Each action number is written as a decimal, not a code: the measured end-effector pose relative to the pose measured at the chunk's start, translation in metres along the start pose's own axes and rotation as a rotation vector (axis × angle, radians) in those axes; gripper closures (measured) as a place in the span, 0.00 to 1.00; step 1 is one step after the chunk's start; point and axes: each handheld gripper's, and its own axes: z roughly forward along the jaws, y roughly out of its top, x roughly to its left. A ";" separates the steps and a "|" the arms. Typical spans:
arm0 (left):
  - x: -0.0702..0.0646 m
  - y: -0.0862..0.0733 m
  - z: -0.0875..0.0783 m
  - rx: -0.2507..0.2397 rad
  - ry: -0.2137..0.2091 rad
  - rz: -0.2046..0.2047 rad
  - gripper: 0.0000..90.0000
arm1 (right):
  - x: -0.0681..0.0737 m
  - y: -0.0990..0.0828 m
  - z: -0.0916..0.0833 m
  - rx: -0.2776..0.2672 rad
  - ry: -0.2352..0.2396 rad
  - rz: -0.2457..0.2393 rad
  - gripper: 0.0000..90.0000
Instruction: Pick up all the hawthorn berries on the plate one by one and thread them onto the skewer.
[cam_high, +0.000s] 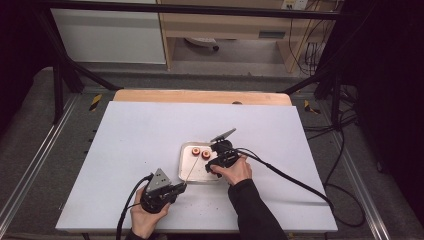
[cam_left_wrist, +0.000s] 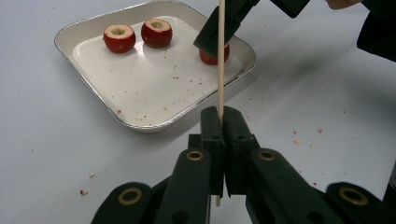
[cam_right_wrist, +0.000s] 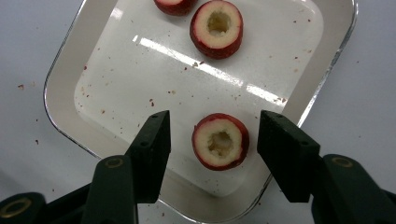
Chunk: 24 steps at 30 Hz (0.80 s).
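Observation:
A shallow white tray (cam_high: 183, 165) on the white table holds three red, cored fruit slices. My right gripper (cam_right_wrist: 215, 128) points down into the tray, jaws on either side of the nearest slice (cam_right_wrist: 220, 141) with a gap at each pad, so it is open. The two other slices (cam_right_wrist: 216, 29) (cam_right_wrist: 175, 4) lie farther along the tray. My left gripper (cam_left_wrist: 223, 116) rests near the table's front edge and is shut on a thin wooden skewer (cam_left_wrist: 221, 60), which points up toward the tray (cam_left_wrist: 100, 100). Behind the right gripper's jaw (cam_left_wrist: 219, 28) the third slice (cam_left_wrist: 210, 57) is partly hidden.
Red crumbs are scattered over the tray floor and the table around it. The table's wooden back edge (cam_high: 200, 96) lies far behind the tray. Black cables trail from both grippers, the right one (cam_high: 295, 180) crossing the table to the right.

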 end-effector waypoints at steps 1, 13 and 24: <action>0.000 0.000 0.000 0.000 -0.001 -0.002 0.98 | 0.000 0.000 0.000 0.003 0.003 0.006 0.53; 0.000 -0.001 0.001 0.006 -0.003 -0.003 0.98 | -0.001 0.001 0.005 0.021 -0.014 0.039 0.63; 0.000 -0.001 0.001 0.004 -0.003 -0.002 0.98 | -0.001 0.001 0.003 0.013 -0.007 0.051 0.66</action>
